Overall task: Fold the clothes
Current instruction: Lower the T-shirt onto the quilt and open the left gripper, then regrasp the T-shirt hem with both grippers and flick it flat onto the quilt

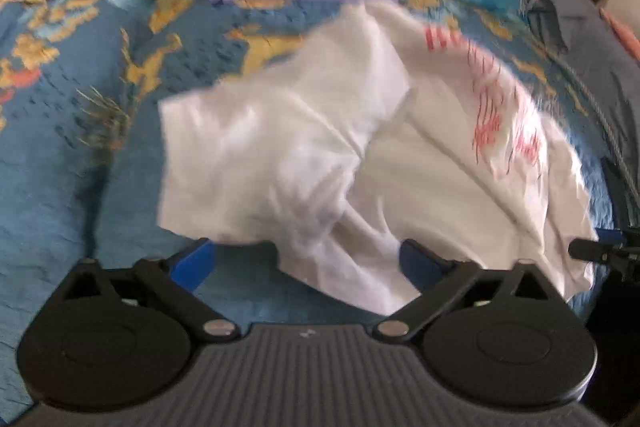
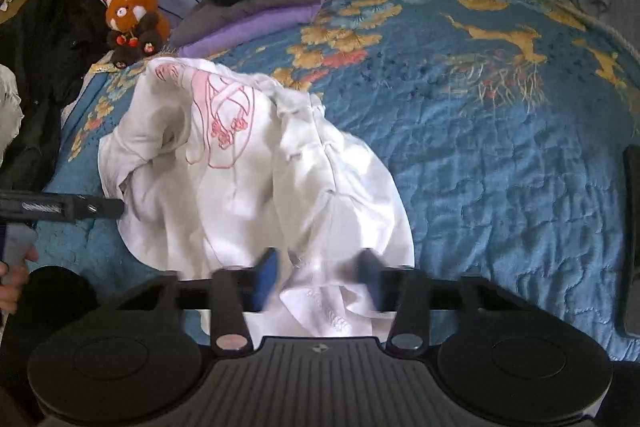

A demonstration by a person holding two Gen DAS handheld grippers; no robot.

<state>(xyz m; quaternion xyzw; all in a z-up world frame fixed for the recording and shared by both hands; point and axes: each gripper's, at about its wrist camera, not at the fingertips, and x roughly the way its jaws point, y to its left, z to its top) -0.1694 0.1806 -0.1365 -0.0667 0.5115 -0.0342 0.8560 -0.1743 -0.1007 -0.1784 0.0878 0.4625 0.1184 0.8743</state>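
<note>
the white t-shirt (image 1: 320,155) is the thing everything else is sitting around here. it's lying crumpled on the blue quilt (image 1: 80,167), bunched up with a pink line drawing (image 2: 224,115) showing on the side away from the right gripper. the picture is blurry, so the folds are hard to read.

the left gripper (image 1: 304,259) is sitting right at the near edge of the shirt with its blue fingers (image 1: 196,263) spread wide. a lobe of cloth is hanging down between them, but neither finger looks pressed on it, so i'm calling it open and holding nothing.

the right gripper (image 2: 320,275) is at another edge of the shirt, fingers (image 2: 268,279) partly apart with a bunch of white fabric sitting in the gap. it's smeared with blur, so i can't tell if it's actually pinching the cloth.

beyond the shirt, a stack of folded clothes (image 2: 256,11) is lying on the quilt: purple at the bottom, grey, then black on top. just left of that stack from the right view, a red panda plush (image 2: 134,23) is sitting near the shirt's far corner.
</note>
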